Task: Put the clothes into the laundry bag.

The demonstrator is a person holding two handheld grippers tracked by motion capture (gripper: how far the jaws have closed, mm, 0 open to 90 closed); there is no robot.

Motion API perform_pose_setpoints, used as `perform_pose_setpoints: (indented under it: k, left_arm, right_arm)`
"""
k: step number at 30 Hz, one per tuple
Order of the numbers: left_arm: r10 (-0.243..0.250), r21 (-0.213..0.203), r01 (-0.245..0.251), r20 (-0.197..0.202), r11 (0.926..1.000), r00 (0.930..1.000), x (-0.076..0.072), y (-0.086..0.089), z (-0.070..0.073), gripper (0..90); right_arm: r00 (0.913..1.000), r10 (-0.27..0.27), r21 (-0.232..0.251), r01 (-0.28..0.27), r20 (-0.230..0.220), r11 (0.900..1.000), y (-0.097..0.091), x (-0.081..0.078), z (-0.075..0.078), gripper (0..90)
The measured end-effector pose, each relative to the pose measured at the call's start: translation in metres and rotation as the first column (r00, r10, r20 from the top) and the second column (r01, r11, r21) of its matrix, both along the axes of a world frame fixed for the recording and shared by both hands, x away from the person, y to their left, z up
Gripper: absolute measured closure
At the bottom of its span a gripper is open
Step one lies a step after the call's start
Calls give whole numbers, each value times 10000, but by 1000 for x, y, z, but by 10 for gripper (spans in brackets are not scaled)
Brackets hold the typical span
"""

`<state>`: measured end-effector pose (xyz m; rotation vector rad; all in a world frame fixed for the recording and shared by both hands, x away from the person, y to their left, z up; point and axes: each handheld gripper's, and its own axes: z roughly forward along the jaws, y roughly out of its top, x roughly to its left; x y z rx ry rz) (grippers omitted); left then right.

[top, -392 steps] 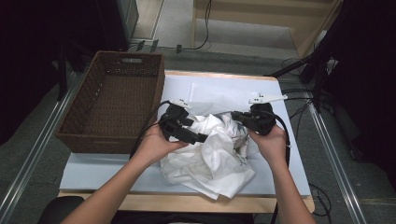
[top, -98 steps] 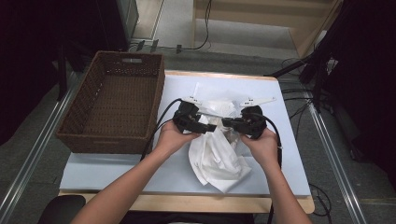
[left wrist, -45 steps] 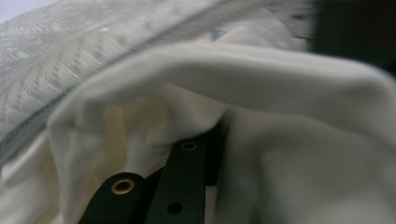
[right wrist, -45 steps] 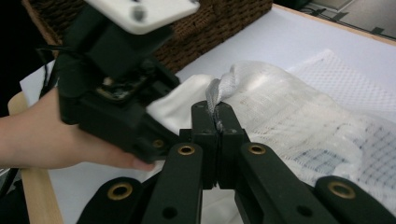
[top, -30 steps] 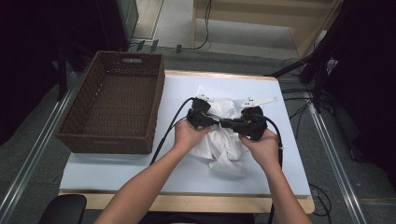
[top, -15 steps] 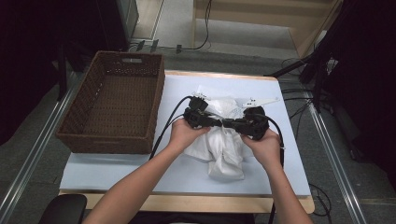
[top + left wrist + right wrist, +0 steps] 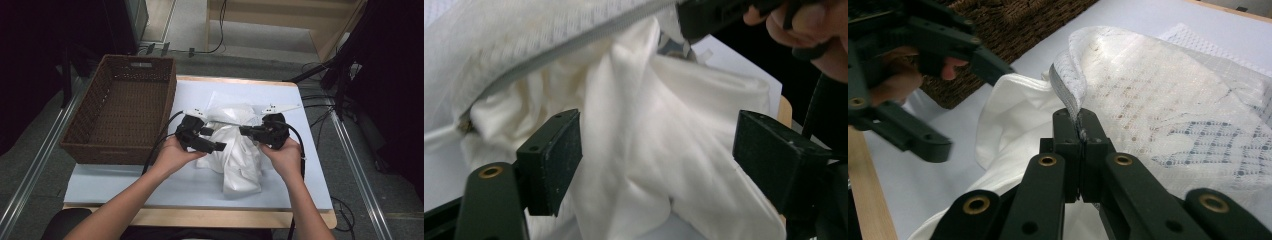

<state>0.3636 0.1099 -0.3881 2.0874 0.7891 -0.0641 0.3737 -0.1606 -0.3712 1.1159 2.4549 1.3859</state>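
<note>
A: From the high view, a pale blue mat [image 7: 125, 182] covers a wooden table [image 7: 200, 217], with a brown wicker basket [image 7: 122, 112] at its left and grey floor and cables beyond. In the middle lies a white mesh laundry bag [image 7: 232, 117] with a white garment [image 7: 240, 165] spilling out toward the person.

B: Left gripper [image 7: 212, 146] sits just left of the cloth, right gripper [image 7: 247, 131] against the bag's edge.

A: Left gripper view now: the left gripper [image 7: 656, 160] has its jaws spread wide, having just been opening. The garment [image 7: 634, 150] lies between them, pads not pressing on it, with the bag [image 7: 514, 40] above.

B: Right gripper view: the right gripper [image 7: 1081, 131] is clamped tight on the bag's zipper hem [image 7: 1065, 92], mesh [image 7: 1168, 100] bulging to the right. The other gripper [image 7: 923, 60] hovers apart, before the basket [image 7: 1013, 25].
</note>
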Motion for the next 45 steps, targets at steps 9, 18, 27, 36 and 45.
perform_pose_setpoints:
  k: [9,18,27,36,45]
  left_arm:
    - [200,625,-191,-136,9979,9997,-26,-7,-23,24]
    - [-144,943,119,257,9955,9996,-43,-27,-43,0]
    - [1092,1994,-1244,857,9720,9903,-38,-23,-67,0]
    - [863,1559,-982,816,9829,9929,-29,-27,-81,201]
    - [159,1380,-198,290,9902,9995,-24,-36,-74,790]
  right_arm:
    - [10000,-4,-79,4,12,10000,2,0,0,900]
    - [10000,9,-129,-8,37,9999,3,0,0,900]
    - [10000,-7,-154,8,57,9999,3,0,-1,900]
    - [10000,-6,-187,7,46,9998,5,0,-1,900]
    - [10000,-37,-220,38,37,9998,6,0,-2,900]
